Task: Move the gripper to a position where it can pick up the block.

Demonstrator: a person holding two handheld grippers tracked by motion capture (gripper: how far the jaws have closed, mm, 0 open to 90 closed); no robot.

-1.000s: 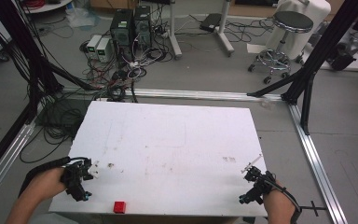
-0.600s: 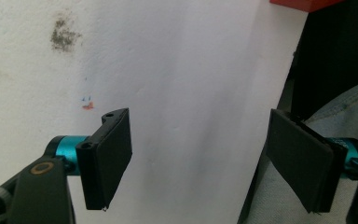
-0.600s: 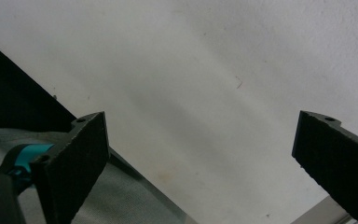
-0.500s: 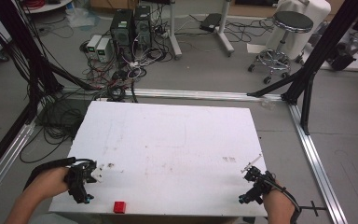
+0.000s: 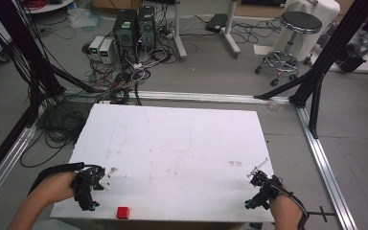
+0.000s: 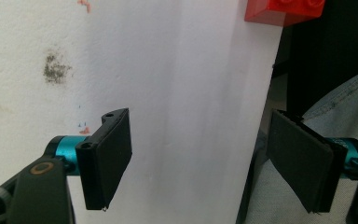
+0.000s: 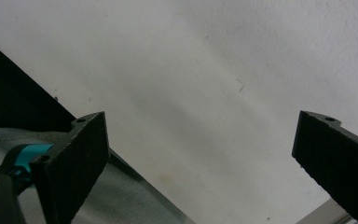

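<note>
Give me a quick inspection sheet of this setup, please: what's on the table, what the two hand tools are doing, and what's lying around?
Surface: white table, scuffed, with faint stains.
Job's things: one red brick at the near edge, nearer the left gripper.
Clutter: nothing seen on the table.
Grippers: left gripper over the near left corner, jaws open and holding nothing; right gripper over the near right corner, jaws open and holding nothing.
Cables: a black cable trails from the left gripper; tangled wires on the floor beyond the table.
Surroundings: computer towers, a stool, black frame legs.
</note>
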